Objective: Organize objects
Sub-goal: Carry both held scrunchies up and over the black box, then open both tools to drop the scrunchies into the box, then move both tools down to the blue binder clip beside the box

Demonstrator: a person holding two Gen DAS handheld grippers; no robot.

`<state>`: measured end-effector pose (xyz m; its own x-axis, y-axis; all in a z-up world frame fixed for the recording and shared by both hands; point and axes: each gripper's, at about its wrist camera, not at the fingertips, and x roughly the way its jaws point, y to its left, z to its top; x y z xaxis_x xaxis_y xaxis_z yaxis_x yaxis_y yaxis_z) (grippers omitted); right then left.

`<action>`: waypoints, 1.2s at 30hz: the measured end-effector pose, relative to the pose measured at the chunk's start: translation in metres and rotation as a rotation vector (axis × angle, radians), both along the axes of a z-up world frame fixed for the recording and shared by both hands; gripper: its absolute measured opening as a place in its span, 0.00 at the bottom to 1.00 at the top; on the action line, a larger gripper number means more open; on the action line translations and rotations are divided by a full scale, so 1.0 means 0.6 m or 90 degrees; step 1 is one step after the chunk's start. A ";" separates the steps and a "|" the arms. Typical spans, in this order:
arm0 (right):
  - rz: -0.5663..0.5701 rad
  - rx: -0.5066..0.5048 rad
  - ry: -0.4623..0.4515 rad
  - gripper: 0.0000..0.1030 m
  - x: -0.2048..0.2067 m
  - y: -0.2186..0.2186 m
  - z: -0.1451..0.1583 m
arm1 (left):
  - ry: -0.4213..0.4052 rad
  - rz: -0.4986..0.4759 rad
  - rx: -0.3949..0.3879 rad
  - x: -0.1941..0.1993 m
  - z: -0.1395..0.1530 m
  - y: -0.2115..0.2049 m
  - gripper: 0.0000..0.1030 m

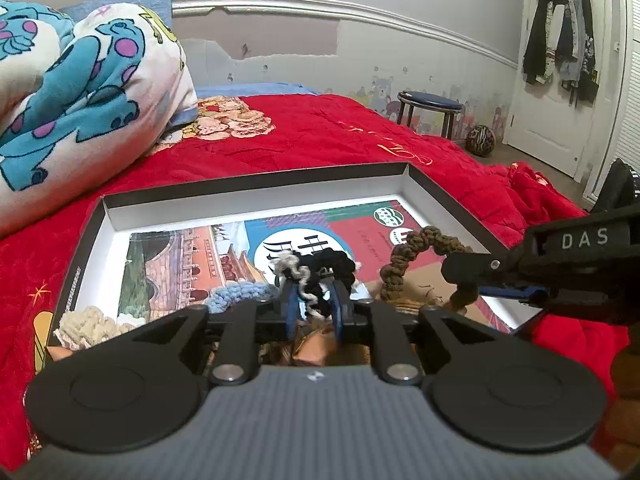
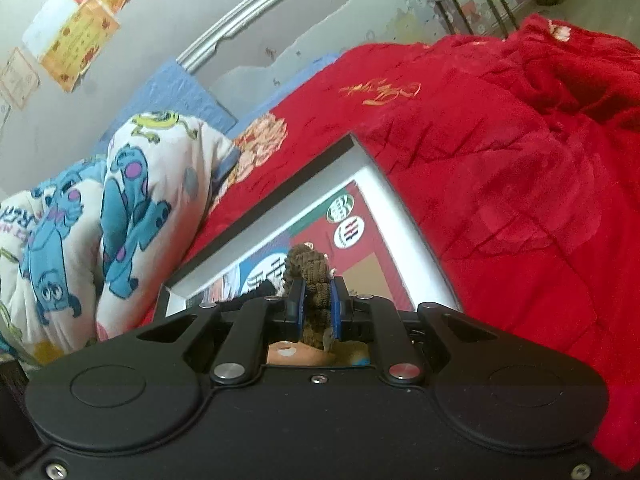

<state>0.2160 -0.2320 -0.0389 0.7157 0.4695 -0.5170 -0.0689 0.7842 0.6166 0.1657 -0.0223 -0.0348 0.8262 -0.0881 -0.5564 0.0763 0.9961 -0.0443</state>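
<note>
a: what is lying in the shallow box (image 1: 256, 196) on the red bedspread (image 1: 320, 136)?

b: a printed sheet is covering the box floor, and crocheted cords are sitting on it: a black-and-white cord (image 1: 316, 276) near the middle, a light blue cord (image 1: 240, 294) and a cream cord (image 1: 86, 322) toward the box's near left corner.

a: what is the left tool (image 1: 316, 304) doing?

b: it is reaching over the box's near edge, its blue pads standing a little apart with the black-and-white cord between them; whether they are pressing on it i cannot tell.

a: and the right tool (image 2: 316, 304)?

b: it is clamping an olive-brown braided cord (image 2: 310, 280) between its closed pads, holding it above the right side of the box, where the cord is arching up over the sheet. a cartoon-print blanket (image 1: 80, 80) is bunching up beyond the box's far left corner.
</note>
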 end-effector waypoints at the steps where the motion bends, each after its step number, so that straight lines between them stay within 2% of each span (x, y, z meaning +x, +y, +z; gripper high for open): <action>1: 0.001 -0.002 0.003 0.13 0.000 0.001 0.000 | 0.002 -0.002 0.000 -0.001 0.000 0.001 0.38; 6: 0.011 -0.005 0.005 0.15 -0.004 0.007 0.000 | 0.012 0.001 -0.027 0.001 0.000 0.010 0.45; 10: 0.016 -0.006 0.007 0.16 -0.004 0.009 -0.001 | 0.001 0.011 -0.048 0.000 0.008 0.016 0.59; 13: 0.017 0.009 0.012 0.17 -0.004 0.006 0.000 | -0.009 0.008 -0.063 -0.003 0.018 0.021 0.65; 16: 0.020 0.021 0.014 0.20 -0.004 0.002 0.003 | -0.027 0.015 -0.061 -0.009 0.025 0.022 0.66; 23: 0.026 0.046 -0.011 0.38 -0.014 -0.007 0.021 | -0.050 0.029 -0.087 -0.014 0.048 0.039 0.70; 27: 0.022 0.050 -0.040 0.45 -0.030 -0.013 0.046 | -0.068 0.036 -0.098 -0.024 0.069 0.046 0.74; 36: -0.031 0.002 -0.087 0.54 -0.105 -0.062 0.127 | -0.120 0.000 -0.106 -0.080 0.132 0.037 0.77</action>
